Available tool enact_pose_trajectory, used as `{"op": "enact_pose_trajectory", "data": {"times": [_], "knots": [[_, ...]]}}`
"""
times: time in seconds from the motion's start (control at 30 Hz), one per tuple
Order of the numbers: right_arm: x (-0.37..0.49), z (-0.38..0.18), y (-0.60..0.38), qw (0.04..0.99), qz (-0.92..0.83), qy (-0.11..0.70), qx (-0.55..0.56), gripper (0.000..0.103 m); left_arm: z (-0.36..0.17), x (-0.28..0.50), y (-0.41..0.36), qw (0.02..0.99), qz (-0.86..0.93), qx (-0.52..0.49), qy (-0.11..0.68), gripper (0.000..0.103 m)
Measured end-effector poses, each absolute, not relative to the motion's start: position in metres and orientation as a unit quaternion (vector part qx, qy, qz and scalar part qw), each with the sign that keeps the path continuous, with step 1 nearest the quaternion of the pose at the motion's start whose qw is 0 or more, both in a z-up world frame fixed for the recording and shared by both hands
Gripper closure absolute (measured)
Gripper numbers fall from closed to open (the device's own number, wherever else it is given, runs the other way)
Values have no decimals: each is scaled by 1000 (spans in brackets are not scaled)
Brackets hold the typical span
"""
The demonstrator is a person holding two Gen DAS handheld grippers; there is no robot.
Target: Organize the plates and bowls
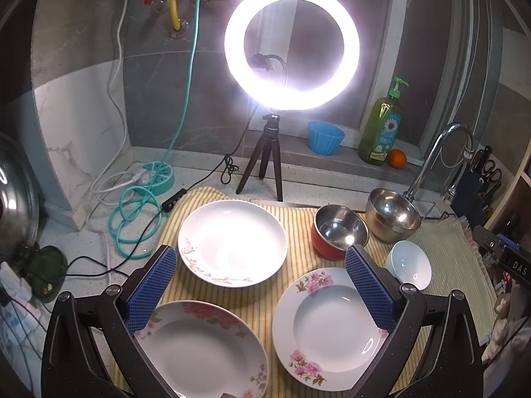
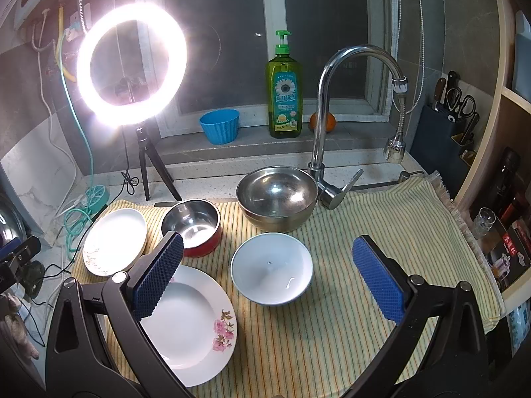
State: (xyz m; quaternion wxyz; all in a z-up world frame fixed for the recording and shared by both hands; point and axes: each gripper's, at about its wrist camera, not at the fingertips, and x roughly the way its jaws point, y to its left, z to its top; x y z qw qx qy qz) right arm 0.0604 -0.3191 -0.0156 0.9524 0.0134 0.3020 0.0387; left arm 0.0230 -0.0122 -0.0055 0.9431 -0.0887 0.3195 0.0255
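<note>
Both tongs (image 1: 260,285) (image 2: 267,277) agape above glossy plates (image 1: 232,242).

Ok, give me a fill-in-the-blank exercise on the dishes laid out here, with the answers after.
1. There are ___ plates on the striped cloth.
2. The steel-lined bowl beside the large steel bowl is ___ on the outside.
3. The white bowl lies between the fingers of the ___ tool.
4. Both the right tool and the left tool are ___ and hold nothing.

Missing words: three; red; right; open
</note>
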Motion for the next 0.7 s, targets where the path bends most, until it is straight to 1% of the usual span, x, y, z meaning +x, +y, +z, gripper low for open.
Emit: {"op": "enact_pose_trajectory", "data": {"times": [0.27, 0.43, 0.5, 0.63, 0.7], "knots": [[59, -21, -321, 951, 38, 306, 13, 0, -12, 25, -12, 939, 17, -88, 331, 2], [62, -33, -325, 945, 44, 324, 13, 0, -24, 30, -11, 931, 9, -97, 352, 2], [66, -37, -326, 941, 47, 336, 16, 0, -31, 32, -10, 926, 5, -107, 363, 8], [70, -51, -331, 930, 54, 363, 18, 0, -47, 37, -8, 913, -2, -122, 389, 12], [70, -59, -333, 925, 60, 374, 22, 0, -53, 38, -7, 907, -8, -128, 401, 18]]}}
